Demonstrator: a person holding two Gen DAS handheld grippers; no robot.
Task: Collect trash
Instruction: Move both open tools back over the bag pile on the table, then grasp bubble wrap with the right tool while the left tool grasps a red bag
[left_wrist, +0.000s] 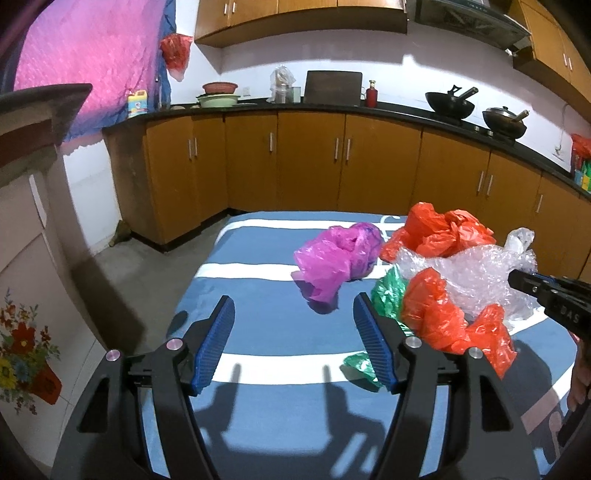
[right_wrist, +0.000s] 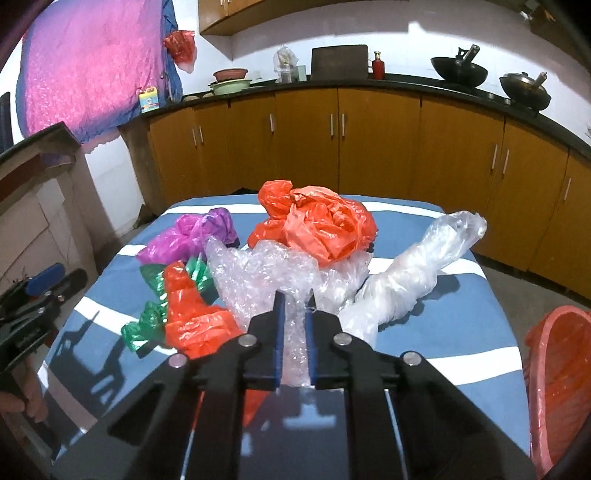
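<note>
1. The left gripper (left_wrist: 293, 341) is held wide open above the striped blue cloth (left_wrist: 266, 321).
2. A purple bag (left_wrist: 338, 260) is seen ahead.
3. Orange bags (left_wrist: 439, 232), bubble wrap (left_wrist: 476, 277) and a green bag (left_wrist: 388, 295) are piled rightward.

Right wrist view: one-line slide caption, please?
Right gripper shut on clear bubble wrap amid crumpled plastic bags on blue striped table.

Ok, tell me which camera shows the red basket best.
The right wrist view. The red basket shows at the lower right edge, beside the blue striped table, with its rim and woven inside visible, though the frame cuts it off. The left wrist view does not show the basket at all.
</note>
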